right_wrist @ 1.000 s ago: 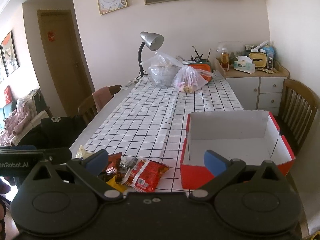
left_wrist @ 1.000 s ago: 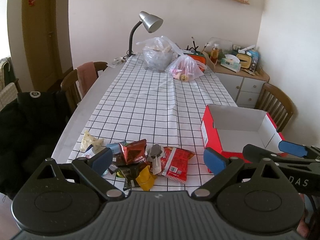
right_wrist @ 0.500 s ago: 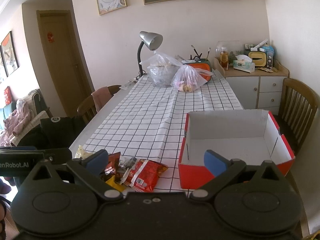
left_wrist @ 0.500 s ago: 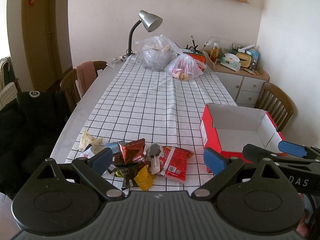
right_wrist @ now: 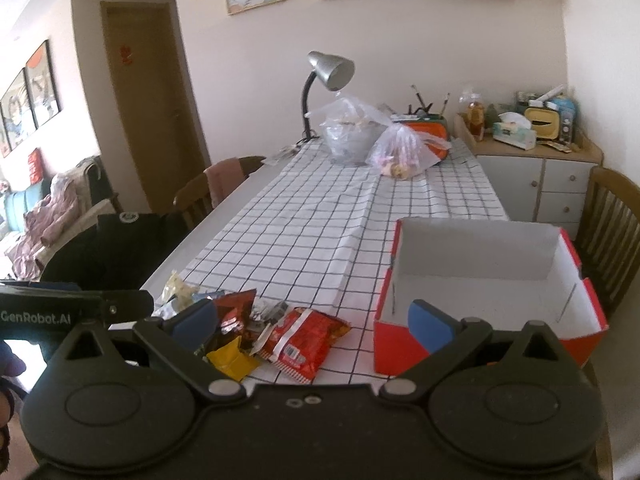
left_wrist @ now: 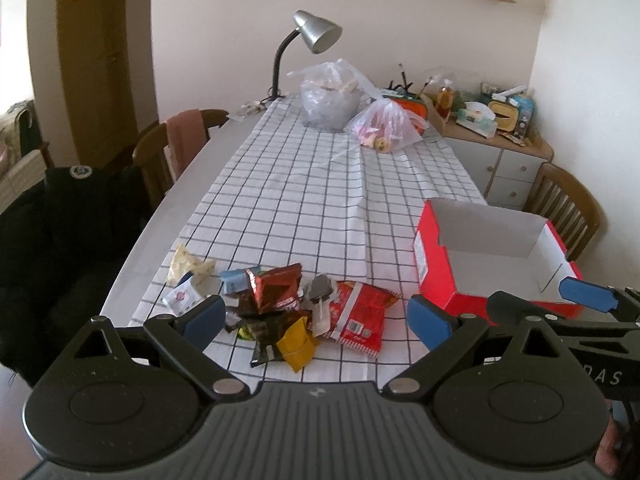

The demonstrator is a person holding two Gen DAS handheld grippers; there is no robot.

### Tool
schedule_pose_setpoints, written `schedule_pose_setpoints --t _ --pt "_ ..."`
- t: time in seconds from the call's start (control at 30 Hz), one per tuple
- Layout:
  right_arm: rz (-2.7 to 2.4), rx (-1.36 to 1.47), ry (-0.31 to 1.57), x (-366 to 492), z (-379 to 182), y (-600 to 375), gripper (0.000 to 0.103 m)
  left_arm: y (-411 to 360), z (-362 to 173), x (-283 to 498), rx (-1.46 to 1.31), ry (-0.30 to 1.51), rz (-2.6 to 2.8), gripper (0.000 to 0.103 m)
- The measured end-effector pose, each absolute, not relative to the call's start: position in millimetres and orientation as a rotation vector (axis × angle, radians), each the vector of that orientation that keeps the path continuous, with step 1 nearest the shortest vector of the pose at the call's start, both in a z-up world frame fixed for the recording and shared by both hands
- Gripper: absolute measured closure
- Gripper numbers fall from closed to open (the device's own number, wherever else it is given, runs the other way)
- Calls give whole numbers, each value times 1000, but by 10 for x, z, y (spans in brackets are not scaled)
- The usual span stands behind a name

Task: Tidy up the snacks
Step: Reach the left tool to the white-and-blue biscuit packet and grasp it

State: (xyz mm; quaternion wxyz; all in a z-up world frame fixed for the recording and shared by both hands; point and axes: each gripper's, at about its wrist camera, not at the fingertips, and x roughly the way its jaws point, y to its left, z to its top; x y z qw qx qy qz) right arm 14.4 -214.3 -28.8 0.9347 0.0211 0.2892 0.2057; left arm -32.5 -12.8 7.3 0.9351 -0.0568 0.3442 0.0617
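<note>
A heap of snack packets (left_wrist: pixel 280 312) lies at the near end of the checked tablecloth: a red chip bag (left_wrist: pixel 360 316), a shiny brown-red packet (left_wrist: pixel 274 286), a yellow packet (left_wrist: pixel 298 344) and small white packets (left_wrist: pixel 182 294). To their right stands an empty red box with a white inside (left_wrist: pixel 496 256). My left gripper (left_wrist: pixel 316 322) hovers open just short of the heap, nothing between its blue pads. My right gripper (right_wrist: pixel 314 324) is open too, above the table's near edge between the red chip bag (right_wrist: pixel 308 340) and the red box (right_wrist: pixel 480 276); it also shows at right as the right gripper (left_wrist: pixel 560 308).
Two clear plastic bags (left_wrist: pixel 352 108) and a grey desk lamp (left_wrist: pixel 312 36) stand at the table's far end. Wooden chairs (left_wrist: pixel 172 148) line the left side, one chair (left_wrist: pixel 568 208) the right. A dark jacket (left_wrist: pixel 60 216) hangs at left. A cluttered sideboard (left_wrist: pixel 492 140) stands at back right.
Both grippers have edged forward and a little up, so the snack heap and box sit slightly lower and closer in view. Both stay open.
</note>
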Motion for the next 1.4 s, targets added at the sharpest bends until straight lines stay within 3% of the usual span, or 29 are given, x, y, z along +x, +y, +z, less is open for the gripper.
schedule_pose_setpoints --t 0.5,1.03,1.13,1.4 --pt "397 30 709 523 -553 -1768 4 616 -180 -59 -215 745 210 5" --pt "308 6 899 1040 -1177 -1275 11 1794 -849 591 -359 916 334 6" --pt "283 2 928 1128 -1286 -1237 13 1924 -1003 703 -363 961 338 12" --pt "277 -40 943 1344 -1447 -1010 19 2081 -1248 930 -407 1042 322 13"
